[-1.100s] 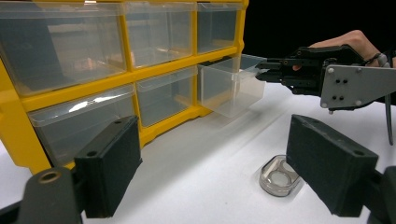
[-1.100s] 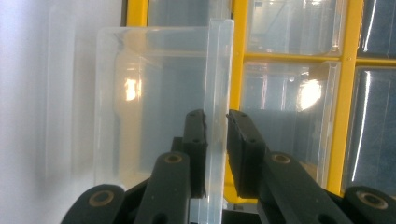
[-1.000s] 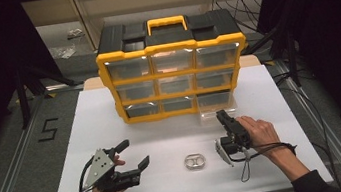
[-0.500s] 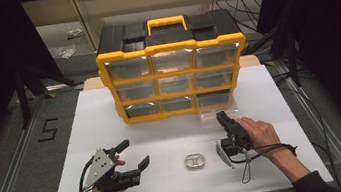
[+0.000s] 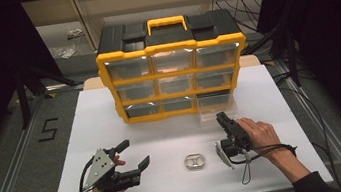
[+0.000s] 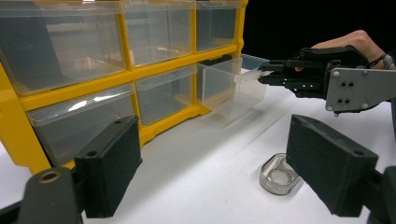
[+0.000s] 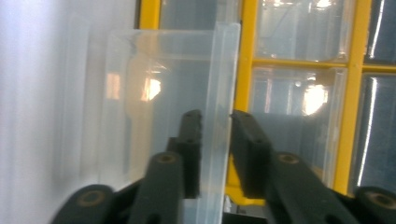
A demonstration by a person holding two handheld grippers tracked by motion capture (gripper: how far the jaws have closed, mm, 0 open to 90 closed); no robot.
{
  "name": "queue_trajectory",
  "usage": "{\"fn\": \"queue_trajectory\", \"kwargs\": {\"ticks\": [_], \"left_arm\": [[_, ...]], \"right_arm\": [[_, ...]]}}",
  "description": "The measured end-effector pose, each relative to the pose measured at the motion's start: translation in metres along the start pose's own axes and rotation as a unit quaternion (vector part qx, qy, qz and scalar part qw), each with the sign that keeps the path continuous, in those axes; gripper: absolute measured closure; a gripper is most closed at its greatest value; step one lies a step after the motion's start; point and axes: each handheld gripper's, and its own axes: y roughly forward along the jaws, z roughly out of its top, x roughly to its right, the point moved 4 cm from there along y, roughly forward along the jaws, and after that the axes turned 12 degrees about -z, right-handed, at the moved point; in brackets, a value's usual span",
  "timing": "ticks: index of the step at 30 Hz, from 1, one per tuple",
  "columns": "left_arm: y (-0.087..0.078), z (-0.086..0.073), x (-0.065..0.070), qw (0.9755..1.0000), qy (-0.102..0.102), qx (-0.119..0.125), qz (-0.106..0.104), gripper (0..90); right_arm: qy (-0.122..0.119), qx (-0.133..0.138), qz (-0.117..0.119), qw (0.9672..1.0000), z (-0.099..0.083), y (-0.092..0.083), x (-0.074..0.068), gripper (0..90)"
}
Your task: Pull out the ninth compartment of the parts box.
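Black foam pads are seen on the left gripper, which is held near the front left corner of the white desk; its jaws are spread wide and nothing is held between them. A small clear ring-pull lid is found near the middle of the front edge, just right of that gripper and apart from it; in the left gripper view it lies beyond the right-hand pad. A yellow and black drawer cabinet is stood at the middle of the back edge. Its lower right clear drawer is drawn partly out toward the front. The right gripper is pointed at this drawer from the front right part of the desk. In the right gripper view the drawer's front wall is placed between the two pads; the jaws have just been opening, and a slight gap is visible beside the wall, so the wall is straddled rather than pinched.
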Motion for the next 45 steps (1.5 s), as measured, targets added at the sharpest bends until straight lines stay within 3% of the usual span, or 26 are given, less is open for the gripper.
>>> {"fn": "queue_trajectory", "kwargs": {"ticks": [5,20,24,32,36,38,39,40,41,43,45], "left_arm": [[0.000,0.000,0.000,1.0000,0.000,-0.001,0.001,17.4],[0.000,0.000,0.000,1.0000,0.001,-0.002,0.001,17.4],[0.000,0.000,-0.001,1.0000,-0.001,-0.001,0.001,17.4],[0.000,0.000,-0.001,1.0000,-0.002,0.000,0.001,17.4],[0.000,0.000,-0.001,1.0000,0.000,-0.001,0.001,17.4],[0.000,0.000,-0.001,1.0000,0.000,-0.001,0.001,17.4],[0.000,0.000,0.000,1.0000,0.001,-0.002,0.001,17.4],[0.000,-0.001,0.000,1.0000,0.001,-0.003,0.001,17.4],[0.000,0.000,0.000,1.0000,0.001,-0.002,0.001,17.4],[0.000,0.000,-0.001,1.0000,-0.001,-0.001,0.001,17.4],[0.000,-0.001,0.000,1.0000,0.001,-0.003,0.001,17.4]], "right_arm": [[-0.006,0.004,0.009,0.9999,0.002,-0.001,-0.002,63.1],[0.022,0.021,0.004,0.9995,0.010,-0.008,0.004,50.7],[0.063,0.026,0.010,0.9976,0.013,-0.009,0.008,45.5],[0.096,0.027,0.019,0.9948,0.019,-0.013,0.013,41.3],[0.115,0.026,0.029,0.9926,0.018,-0.013,0.015,39.4],[0.136,0.024,0.034,0.9898,0.018,-0.013,0.017,38.0],[0.161,0.020,0.045,0.9857,0.017,-0.013,0.019,37.4],[0.161,0.020,0.045,0.9857,0.017,-0.013,0.019,37.4],[0.178,0.018,0.050,0.9825,0.017,-0.013,0.021,36.9],[0.193,0.018,0.054,0.9796,0.017,-0.013,0.023,36.8],[0.196,0.015,0.053,0.9791,0.016,-0.013,0.024,36.5]]}}
